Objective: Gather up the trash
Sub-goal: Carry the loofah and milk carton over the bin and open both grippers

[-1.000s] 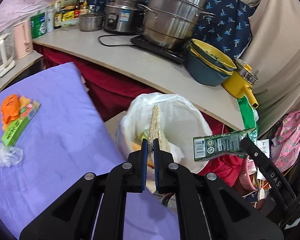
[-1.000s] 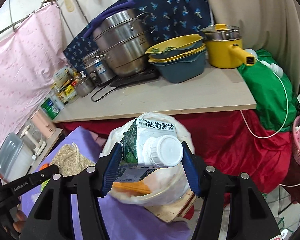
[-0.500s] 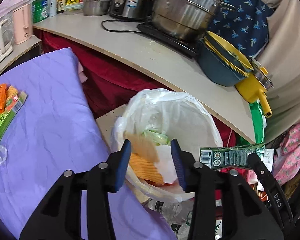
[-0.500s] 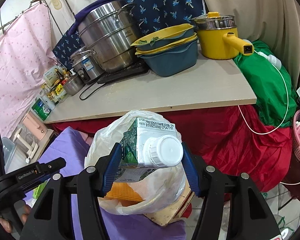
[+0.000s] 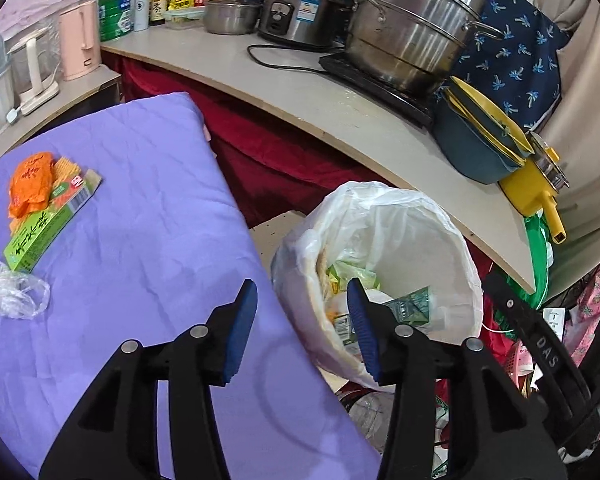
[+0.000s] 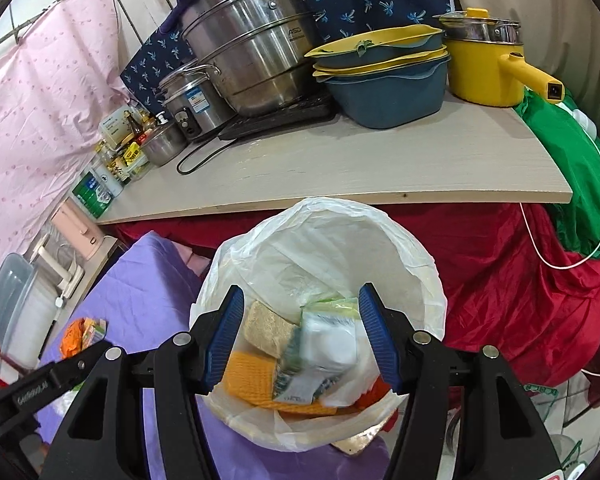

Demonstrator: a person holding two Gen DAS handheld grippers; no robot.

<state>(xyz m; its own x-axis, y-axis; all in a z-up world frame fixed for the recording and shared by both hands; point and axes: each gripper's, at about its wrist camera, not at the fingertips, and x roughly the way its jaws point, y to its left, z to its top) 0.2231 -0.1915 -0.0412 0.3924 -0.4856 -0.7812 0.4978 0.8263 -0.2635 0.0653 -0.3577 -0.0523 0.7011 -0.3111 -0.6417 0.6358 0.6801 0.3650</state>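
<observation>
Over the white plastic-lined trash bin (image 6: 324, 248), both grippers hang with nothing between their blue pads. The step in hand reads as the drop-off: a green-and-white carton with a white cap (image 6: 328, 340), blurred in the right wrist view, lies inside the liner on a tan scrub pad (image 6: 266, 328) and an orange cloth (image 6: 252, 376).

The right gripper (image 6: 302, 336) stands released, jaws apart directly above the bin mouth, touching nothing. The left gripper (image 5: 302, 324) is opening, its jaws parted and empty, straddling the edge of the purple cloth-covered table (image 5: 140, 208) and the bin rim.

Trash remains uncollected on the purple cloth: an orange crumpled wrapper (image 5: 30, 188), a green flat box (image 5: 48, 228) partly beneath it, and a clear crumpled plastic bag (image 5: 12, 290) just beside the box. The next move, by judgement, calls for a gripper to travel back across the table, descend on one of these pieces and close on it.
</observation>
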